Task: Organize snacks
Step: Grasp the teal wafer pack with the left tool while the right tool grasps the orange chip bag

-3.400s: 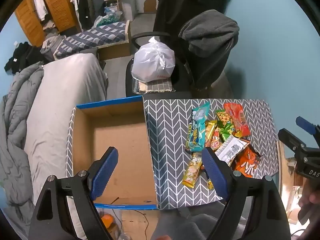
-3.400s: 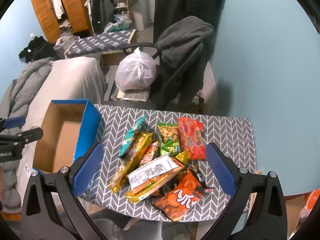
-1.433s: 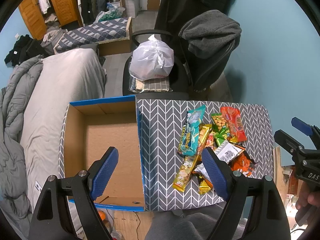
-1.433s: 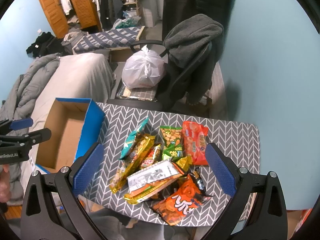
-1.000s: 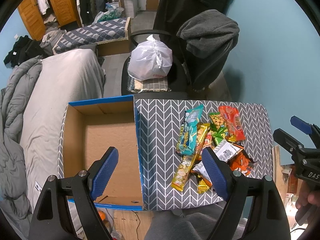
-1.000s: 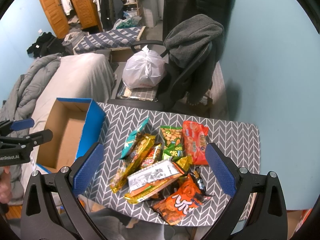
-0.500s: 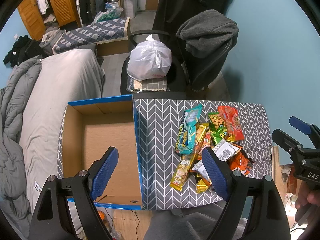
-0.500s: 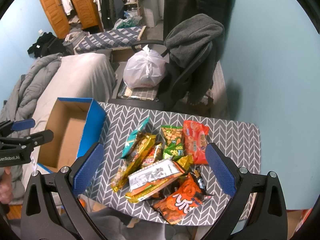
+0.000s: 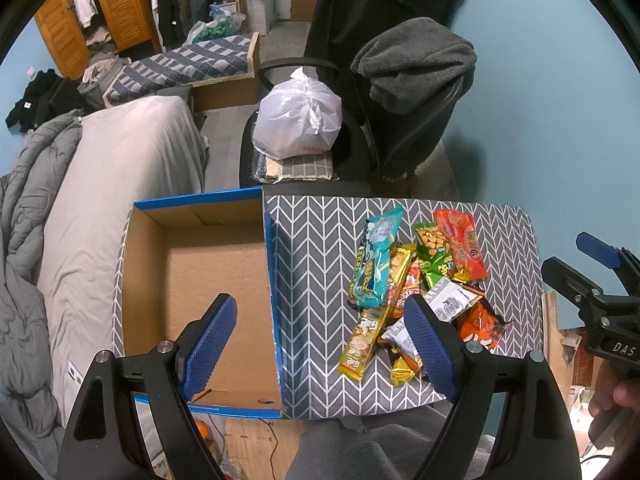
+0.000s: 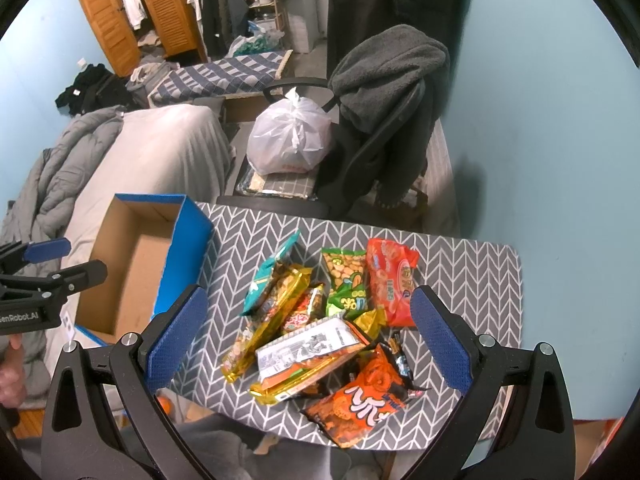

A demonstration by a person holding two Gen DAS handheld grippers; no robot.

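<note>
A heap of snack packets (image 10: 320, 320) lies on the grey chevron table (image 10: 472, 280): a teal packet (image 9: 374, 264), a red packet (image 10: 390, 280), a green peanut bag (image 10: 344, 280), yellow bars, a white-labelled pack (image 10: 308, 346) and an orange bag (image 10: 360, 396). An empty blue cardboard box (image 9: 200, 280) stands at the table's left end. My left gripper (image 9: 320, 344) hovers open over the box's right wall. Above the near side of the heap, my right gripper (image 10: 308, 340) is open too, holding nothing.
Behind the table stands an office chair (image 10: 360, 152) with a dark fleece over its back and a white plastic bag (image 10: 292, 140) on its seat. A bed with grey bedding (image 9: 100, 200) lies left of the box. A light blue wall is at right.
Both grippers have drifted only slightly; the left view has shifted a little so box and snacks sit further left. Nothing was picked up or moved.
</note>
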